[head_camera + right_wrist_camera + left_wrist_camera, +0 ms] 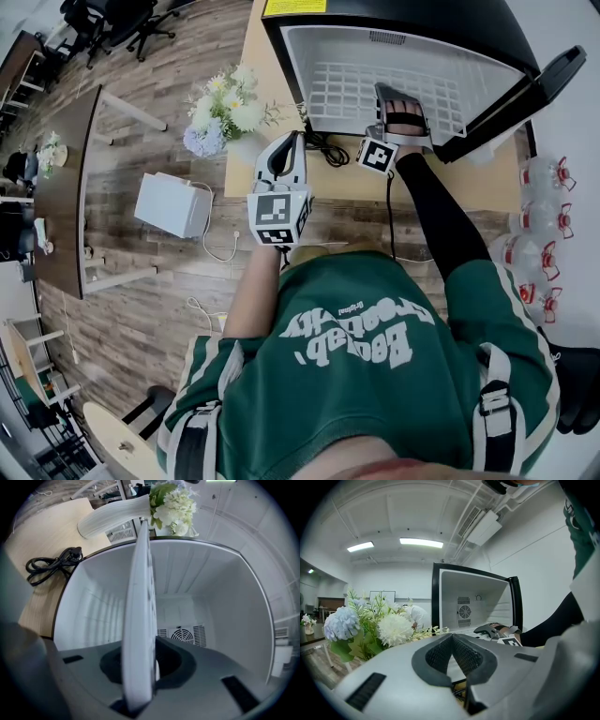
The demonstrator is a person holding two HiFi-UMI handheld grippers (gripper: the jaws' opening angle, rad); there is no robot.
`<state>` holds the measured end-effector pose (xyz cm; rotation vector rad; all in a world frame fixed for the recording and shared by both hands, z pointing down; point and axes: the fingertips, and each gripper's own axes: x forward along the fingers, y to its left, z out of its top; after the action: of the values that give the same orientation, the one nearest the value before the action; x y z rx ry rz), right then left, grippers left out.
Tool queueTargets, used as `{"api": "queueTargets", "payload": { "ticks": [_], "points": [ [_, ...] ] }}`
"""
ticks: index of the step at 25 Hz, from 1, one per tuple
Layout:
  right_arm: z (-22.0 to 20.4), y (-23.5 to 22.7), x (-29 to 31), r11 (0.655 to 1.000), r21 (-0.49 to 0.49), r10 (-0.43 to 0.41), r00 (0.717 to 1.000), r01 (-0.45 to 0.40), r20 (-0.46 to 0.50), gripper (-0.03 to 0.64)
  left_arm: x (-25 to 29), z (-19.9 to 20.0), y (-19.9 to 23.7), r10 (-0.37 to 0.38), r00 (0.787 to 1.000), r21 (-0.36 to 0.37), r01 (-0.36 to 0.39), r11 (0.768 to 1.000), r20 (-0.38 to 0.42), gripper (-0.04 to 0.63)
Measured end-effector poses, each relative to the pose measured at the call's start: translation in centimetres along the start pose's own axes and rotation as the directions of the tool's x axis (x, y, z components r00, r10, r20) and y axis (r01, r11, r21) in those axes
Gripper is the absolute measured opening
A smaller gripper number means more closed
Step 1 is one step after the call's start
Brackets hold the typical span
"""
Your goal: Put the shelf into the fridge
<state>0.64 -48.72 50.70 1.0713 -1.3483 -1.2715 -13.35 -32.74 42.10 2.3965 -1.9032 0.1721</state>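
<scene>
Person: green shirt with white lettering, seen from above, both arms stretched toward a table (251,89).
Left gripper (296,141): held over the table's near edge, left of the fridge; its jaws meet at the tips with nothing between them.
Right gripper (398,99): reached forward into the fridge mouth, jaws narrow and clamped on the near edge of the shelf.
Shelf (342,94): a white grid panel, lying inside the open fridge, its near edge in the right gripper; the right gripper view shows it edge-on, running from the jaws toward the back wall.
Fridge (412,19): small, black outside and white inside, standing on the table; a round fan grille sits low on its back wall.
Door (555,77): swung open to the right.
Cable (328,148): black, coiled on the table just in front of the fridge.
Flowers (221,108): white and pale blue, in a vase at the table's left side.
Box (173,204): white, on the wood floor left of the table.
Bottles (542,234): clear, grouped on the right.
</scene>
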Motion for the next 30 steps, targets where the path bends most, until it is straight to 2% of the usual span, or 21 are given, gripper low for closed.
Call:
{"api": "queueTargets", "payload": {
  "ticks": [30],
  "points": [
    [-0.5, -0.3, 3.8, 1.0, 0.005, -0.011, 1.0, 0.011, 0.003, 0.081, 2.0, -0.2, -0.4, 0.026, 1.0, 0.005, -0.026, 1.0, -0.013, 0.0]
  ]
}}
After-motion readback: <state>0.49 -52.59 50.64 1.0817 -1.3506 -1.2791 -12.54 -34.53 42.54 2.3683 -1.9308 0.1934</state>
